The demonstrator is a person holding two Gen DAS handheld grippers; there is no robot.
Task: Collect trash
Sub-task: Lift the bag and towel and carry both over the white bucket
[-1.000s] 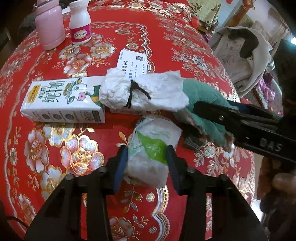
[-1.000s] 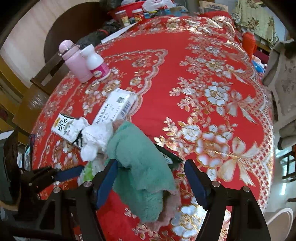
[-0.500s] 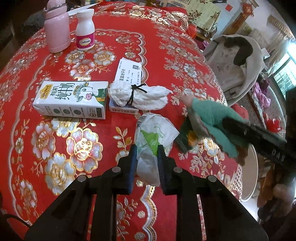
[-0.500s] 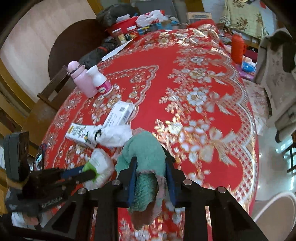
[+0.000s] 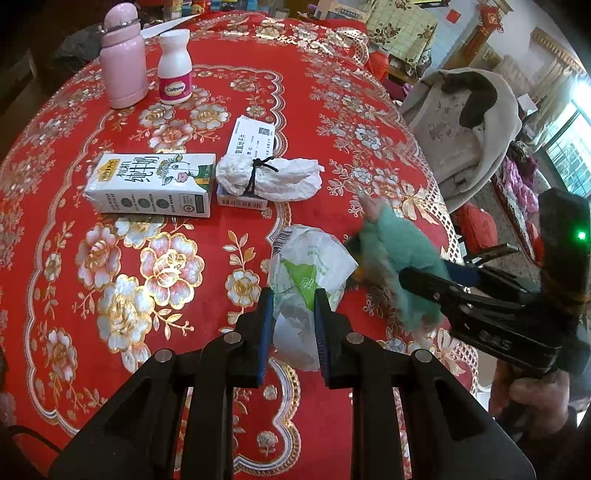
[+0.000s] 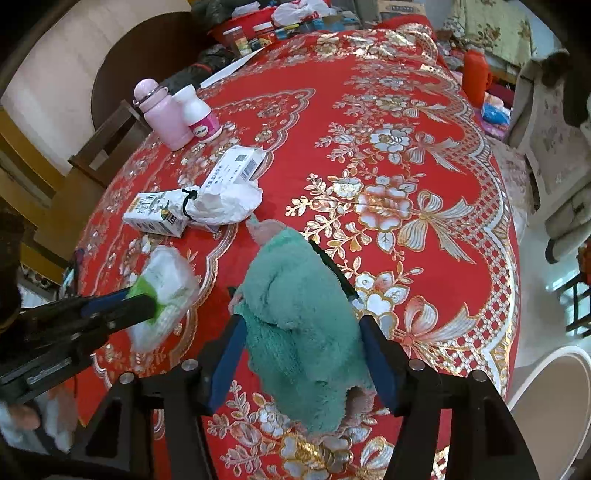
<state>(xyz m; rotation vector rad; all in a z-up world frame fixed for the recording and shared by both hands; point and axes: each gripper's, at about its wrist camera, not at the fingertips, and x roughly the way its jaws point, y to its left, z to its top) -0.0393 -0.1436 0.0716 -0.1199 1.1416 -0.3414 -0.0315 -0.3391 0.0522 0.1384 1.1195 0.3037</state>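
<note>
My left gripper (image 5: 293, 301) is shut on a white and green plastic wrapper (image 5: 308, 267), held just above the red tablecloth; the wrapper also shows in the right wrist view (image 6: 166, 291). A green fluffy cloth (image 6: 299, 332) lies between the fingers of my right gripper (image 6: 303, 332), whose jaws now stand apart around it. The cloth also shows in the left wrist view (image 5: 399, 258). A crumpled white tissue tied with black string (image 5: 269, 177), a milk carton (image 5: 151, 184) and a white printed box (image 5: 251, 142) lie farther on the table.
A pink flask (image 5: 123, 59) and a white pill bottle (image 5: 175, 68) stand at the far left. The red floral tablecloth (image 6: 406, 166) drops off at the right, beside a chair draped with a jacket (image 5: 461, 125). Clutter sits at the far table edge (image 6: 280, 22).
My left gripper closed on the wrapper and lifted back with it. My right gripper closed on the green cloth, pulled it toward the table edge, then opened its jaws wider around it.
</note>
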